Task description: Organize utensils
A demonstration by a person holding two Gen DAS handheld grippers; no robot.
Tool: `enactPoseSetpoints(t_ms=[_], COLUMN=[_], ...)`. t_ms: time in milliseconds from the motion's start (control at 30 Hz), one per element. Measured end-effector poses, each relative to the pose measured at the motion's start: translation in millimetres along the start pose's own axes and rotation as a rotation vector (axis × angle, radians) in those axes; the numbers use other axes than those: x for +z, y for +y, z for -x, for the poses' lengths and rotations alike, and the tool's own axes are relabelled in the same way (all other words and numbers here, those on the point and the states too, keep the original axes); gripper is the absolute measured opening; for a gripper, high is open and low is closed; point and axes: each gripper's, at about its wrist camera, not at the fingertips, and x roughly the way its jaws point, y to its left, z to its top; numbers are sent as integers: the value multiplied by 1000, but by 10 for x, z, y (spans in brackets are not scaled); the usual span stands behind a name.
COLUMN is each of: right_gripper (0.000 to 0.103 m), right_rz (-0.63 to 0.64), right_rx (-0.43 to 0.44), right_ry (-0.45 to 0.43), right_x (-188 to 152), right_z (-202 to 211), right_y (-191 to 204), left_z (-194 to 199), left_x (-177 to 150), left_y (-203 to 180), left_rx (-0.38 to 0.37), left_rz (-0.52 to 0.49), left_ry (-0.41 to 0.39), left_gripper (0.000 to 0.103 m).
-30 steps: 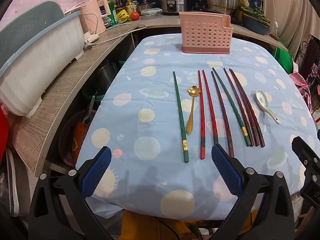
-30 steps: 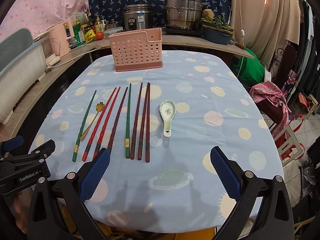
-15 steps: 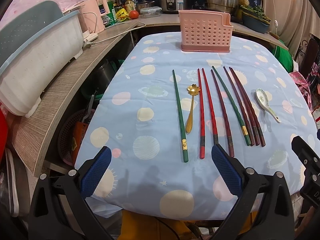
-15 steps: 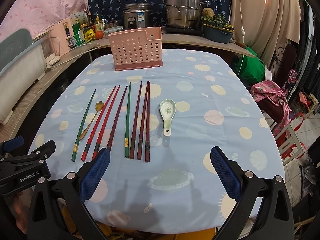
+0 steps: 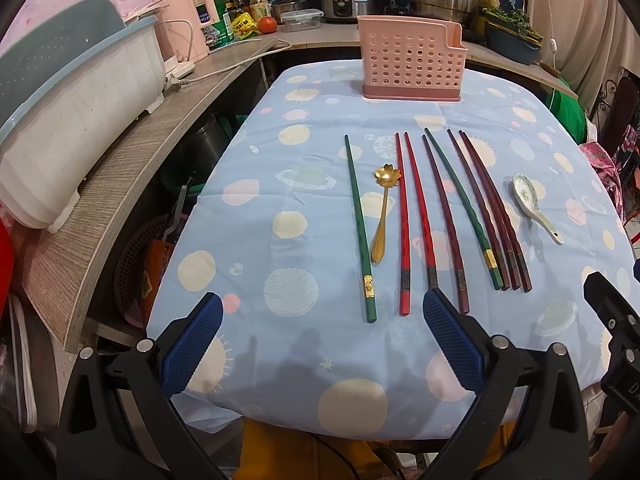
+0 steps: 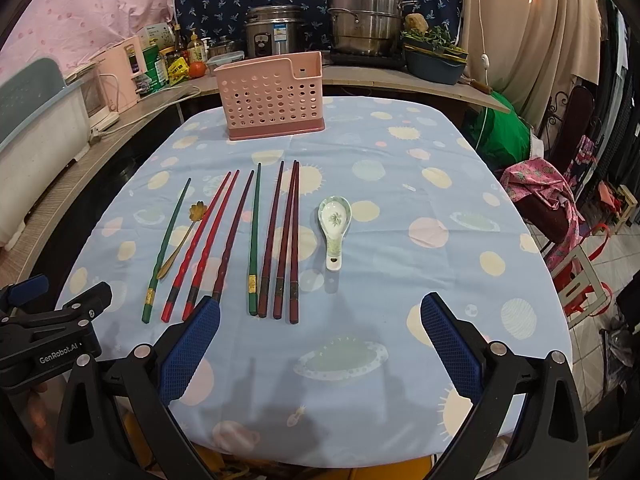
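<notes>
A pink perforated utensil holder stands at the far end of the blue table; it also shows in the right wrist view. Several chopsticks lie side by side: green, red, dark maroon. A gold flower spoon lies between green and red. A white ceramic spoon lies at the right, also in the right wrist view. My left gripper is open and empty over the near edge. My right gripper is open and empty there too.
A wooden counter runs along the left with a white and blue bin on it. Pots, a rice cooker and bottles stand behind the table. A chair with pink cloth stands to the right.
Both grippers have drifted slightly, so the table looks a little lower in the views. Nothing on the table has moved.
</notes>
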Motion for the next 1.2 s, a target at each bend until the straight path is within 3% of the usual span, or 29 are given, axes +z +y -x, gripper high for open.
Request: enactPoseSetpoints(t_ms=[467, 567, 833, 1033, 1167, 1200], right_gripper=[96, 96, 96, 96, 96, 96], right_rz=[-32, -38, -41, -43, -36, -36], right_rx=[-6, -7, -7, 0, 7, 13], right_ry=[33, 38, 49, 51, 43, 35], right_x=[-5, 13, 33, 29, 60, 84], right_z=[-198, -223, -275, -282, -308, -319], right_y=[-115, -129, -153, -161, -154, -160], left_z=[-468, -583, -855, -882, -860, -856], left_x=[153, 149, 35, 8, 14, 20], left_y=[320, 286, 101, 118, 110, 109], left_rx=[-60, -69, -117, -123, -128, -132], left_rz=[131, 118, 59, 57, 34, 29], left_ry=[86, 102, 171, 168, 157, 155], left_gripper=[95, 94, 69, 63, 42, 32])
